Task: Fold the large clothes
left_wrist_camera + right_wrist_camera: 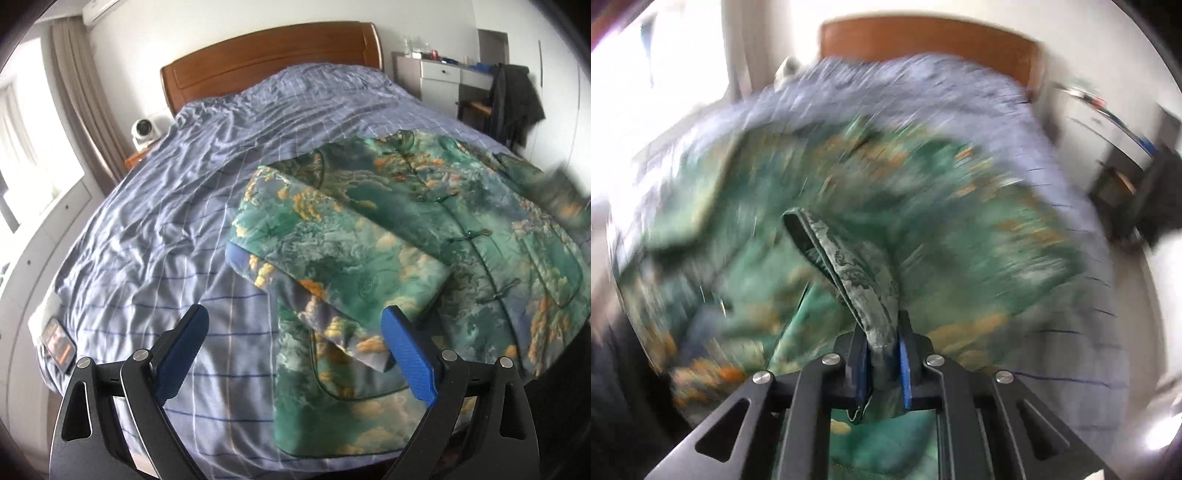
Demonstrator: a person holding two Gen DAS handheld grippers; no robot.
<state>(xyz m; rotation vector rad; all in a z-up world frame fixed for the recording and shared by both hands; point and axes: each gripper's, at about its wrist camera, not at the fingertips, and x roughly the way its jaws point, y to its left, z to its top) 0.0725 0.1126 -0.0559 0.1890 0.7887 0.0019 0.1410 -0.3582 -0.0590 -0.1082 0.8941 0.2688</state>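
Note:
A green padded jacket [424,229] with an orange cloud print and knot buttons lies front up on the bed. Its left sleeve [332,258] is folded across the body. My left gripper [295,325] is open and empty, held above the jacket's lower left part. In the right wrist view my right gripper [882,350] is shut on the cuff end of the other sleeve [846,269] and holds it lifted above the jacket [923,206]. That view is blurred by motion. The raised sleeve shows as a blur at the right edge of the left wrist view [565,195].
The bed has a lilac checked cover [166,206] and a wooden headboard [266,62]. A phone [57,343] lies near the bed's left edge. A small white fan [144,131] stands on the bedside table. A white desk [439,74] and a chair with dark clothes [513,103] stand at the right.

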